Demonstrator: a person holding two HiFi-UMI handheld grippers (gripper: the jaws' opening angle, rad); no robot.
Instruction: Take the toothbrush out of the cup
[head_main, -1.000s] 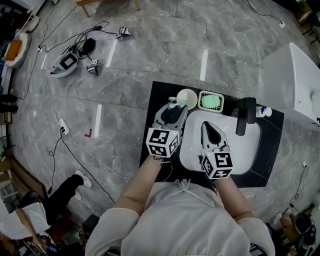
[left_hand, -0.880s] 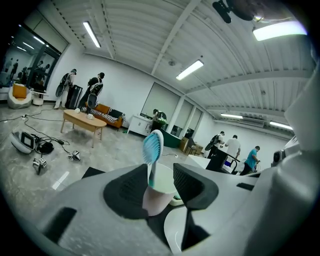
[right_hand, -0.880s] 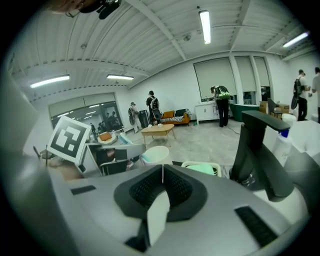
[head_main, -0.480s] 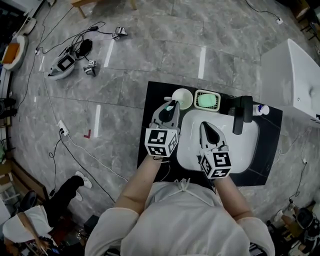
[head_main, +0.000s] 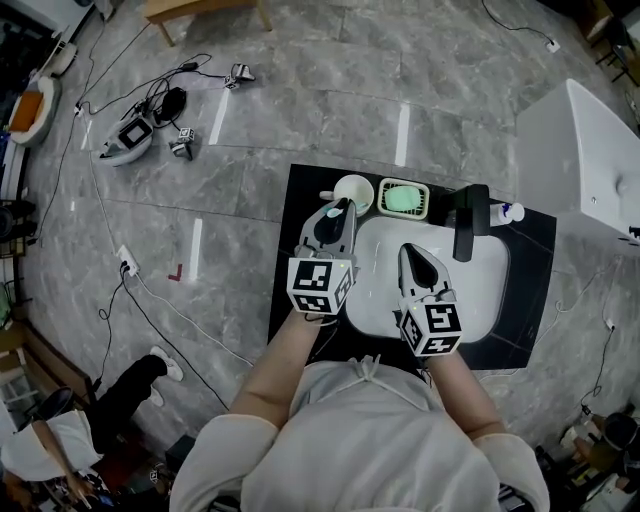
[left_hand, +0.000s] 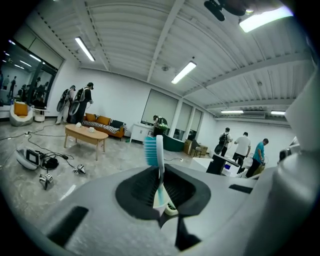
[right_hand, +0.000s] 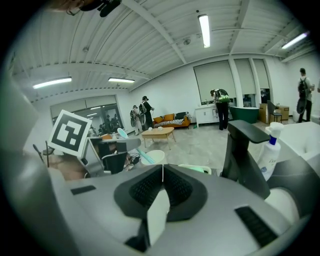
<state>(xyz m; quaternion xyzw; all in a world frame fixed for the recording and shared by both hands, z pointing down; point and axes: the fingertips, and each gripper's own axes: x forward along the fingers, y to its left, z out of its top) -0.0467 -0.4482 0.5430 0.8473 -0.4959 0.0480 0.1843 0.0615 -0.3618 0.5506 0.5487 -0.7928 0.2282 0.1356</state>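
A white toothbrush (left_hand: 159, 172) with blue bristles stands upright between the jaws of my left gripper (left_hand: 161, 169), which are closing on its handle; the pads press on it. In the head view the left gripper (head_main: 341, 206) is at the near edge of the white cup (head_main: 353, 190) on the black counter (head_main: 300, 250). In the right gripper view the teal handle (right_hand: 145, 156) slants from the left gripper down to the cup (right_hand: 153, 158). My right gripper (head_main: 409, 252) hangs over the white sink (head_main: 480, 285), shut with nothing in it (right_hand: 162, 172).
A green soap dish (head_main: 403, 198) sits right of the cup, then a black faucet (head_main: 467, 222) and a small bottle (head_main: 508, 212). A white cabinet (head_main: 585, 150) stands at right. Cables and devices (head_main: 130, 135) lie on the floor at left.
The left gripper's jaws, open around the toothbrush a second ago, have come together on its handle. The right gripper has barely moved.
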